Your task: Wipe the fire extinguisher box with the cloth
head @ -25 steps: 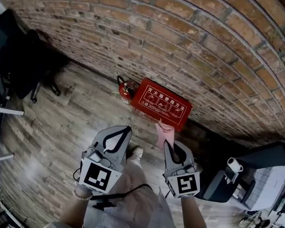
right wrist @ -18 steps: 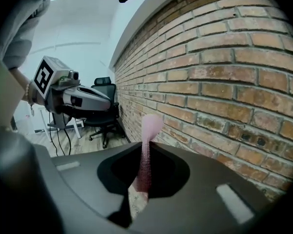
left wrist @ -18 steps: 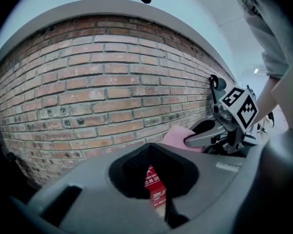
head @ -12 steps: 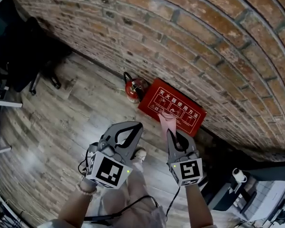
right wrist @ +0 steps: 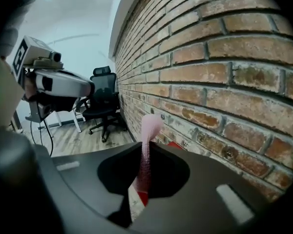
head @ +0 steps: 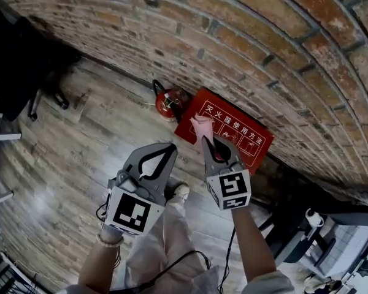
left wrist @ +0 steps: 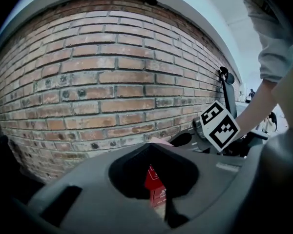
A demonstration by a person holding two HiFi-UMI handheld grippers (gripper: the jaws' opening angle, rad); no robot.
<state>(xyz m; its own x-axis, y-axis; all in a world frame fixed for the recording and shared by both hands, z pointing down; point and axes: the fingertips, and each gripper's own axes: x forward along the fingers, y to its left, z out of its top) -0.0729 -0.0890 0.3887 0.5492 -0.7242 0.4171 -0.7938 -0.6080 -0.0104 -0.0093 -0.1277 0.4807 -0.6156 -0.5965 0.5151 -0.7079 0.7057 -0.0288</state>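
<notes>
The red fire extinguisher box lies on the wood floor against the brick wall, white print on its lid. My right gripper is shut on a pink cloth, which hangs over the box's left part; whether it touches the lid I cannot tell. In the right gripper view the cloth stands up between the shut jaws, with a sliver of the box behind. My left gripper is shut on nothing, left of the box and over the floor. Through its jaw loop the box shows.
A red extinguisher lies at the box's left end by the wall. A black office chair stands farther left along the wall. Dark furniture and a cup sit at the lower right. A shoe is below the grippers.
The right gripper has carried the cloth forward, from in front of the box to over its left part. The left gripper has stayed shut beside it. The view has shifted nearer the wall.
</notes>
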